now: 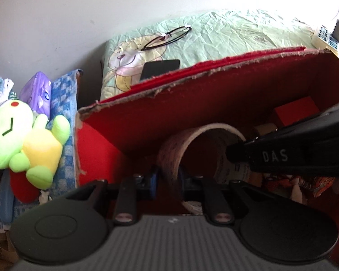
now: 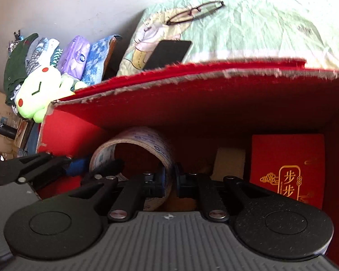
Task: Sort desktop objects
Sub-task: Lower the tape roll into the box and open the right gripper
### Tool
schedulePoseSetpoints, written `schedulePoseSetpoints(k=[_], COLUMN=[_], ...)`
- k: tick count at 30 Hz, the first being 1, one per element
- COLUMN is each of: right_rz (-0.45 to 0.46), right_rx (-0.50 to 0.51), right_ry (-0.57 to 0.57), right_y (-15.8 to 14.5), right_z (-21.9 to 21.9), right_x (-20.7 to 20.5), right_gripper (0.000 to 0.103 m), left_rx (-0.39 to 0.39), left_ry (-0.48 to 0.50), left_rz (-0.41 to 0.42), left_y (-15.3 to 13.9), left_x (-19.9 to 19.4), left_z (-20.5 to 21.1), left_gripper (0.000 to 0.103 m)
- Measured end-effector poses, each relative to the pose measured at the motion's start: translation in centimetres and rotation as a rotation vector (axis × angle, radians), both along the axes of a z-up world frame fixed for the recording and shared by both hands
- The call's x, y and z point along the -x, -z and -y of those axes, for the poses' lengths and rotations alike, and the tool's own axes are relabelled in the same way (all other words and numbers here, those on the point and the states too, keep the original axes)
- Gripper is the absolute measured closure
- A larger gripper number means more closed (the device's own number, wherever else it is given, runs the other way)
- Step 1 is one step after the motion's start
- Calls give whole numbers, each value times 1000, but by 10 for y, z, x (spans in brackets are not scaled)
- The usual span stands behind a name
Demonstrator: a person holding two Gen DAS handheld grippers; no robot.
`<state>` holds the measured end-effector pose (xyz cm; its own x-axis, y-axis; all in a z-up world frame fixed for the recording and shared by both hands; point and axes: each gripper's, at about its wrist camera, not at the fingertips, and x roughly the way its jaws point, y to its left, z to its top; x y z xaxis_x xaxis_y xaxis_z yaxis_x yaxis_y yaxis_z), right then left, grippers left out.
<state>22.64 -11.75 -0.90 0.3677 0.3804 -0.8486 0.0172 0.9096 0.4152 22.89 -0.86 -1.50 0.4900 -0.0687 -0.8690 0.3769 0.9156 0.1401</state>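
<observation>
A roll of printed packing tape [image 1: 169,151] [image 2: 147,137] stands on edge inside a red cardboard box [image 1: 169,113] [image 2: 192,103]. My left gripper [image 1: 168,177] is shut on the roll's left wall, one blue-padded finger outside and one inside the ring. My right gripper [image 2: 170,179] is shut on the opposite wall of the same roll. In the left wrist view a black finger [image 1: 271,155] of the right gripper reaches in from the right. In the right wrist view the left gripper [image 2: 95,164] shows at the left, clamped on the roll.
A red envelope with gold characters [image 2: 287,169] [image 1: 296,113] and a brown block [image 2: 230,160] lie in the box. Behind it, glasses [image 1: 167,37] and a dark phone [image 1: 160,68] rest on a green pillow. A green plush toy [image 1: 22,140] sits left. A power strip [image 1: 325,36] lies far right.
</observation>
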Motion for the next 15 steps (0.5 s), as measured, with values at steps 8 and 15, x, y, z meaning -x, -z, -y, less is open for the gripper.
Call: schedulePoseSetpoints(k=[8,15], right_rz=[19,79], right_rx=[-27,-89], right_ry=[16,71], right_y=[2,-1], right_z=[1,14], right_x=[-2,7], right_gripper=[84,79], left_rx=[119,150], left_ry=[-11,-27], left_rz=[59,132], left_y=[-10,-17], left_x=[4,11], left_z=[-14,-17], left_gripper=[65,64])
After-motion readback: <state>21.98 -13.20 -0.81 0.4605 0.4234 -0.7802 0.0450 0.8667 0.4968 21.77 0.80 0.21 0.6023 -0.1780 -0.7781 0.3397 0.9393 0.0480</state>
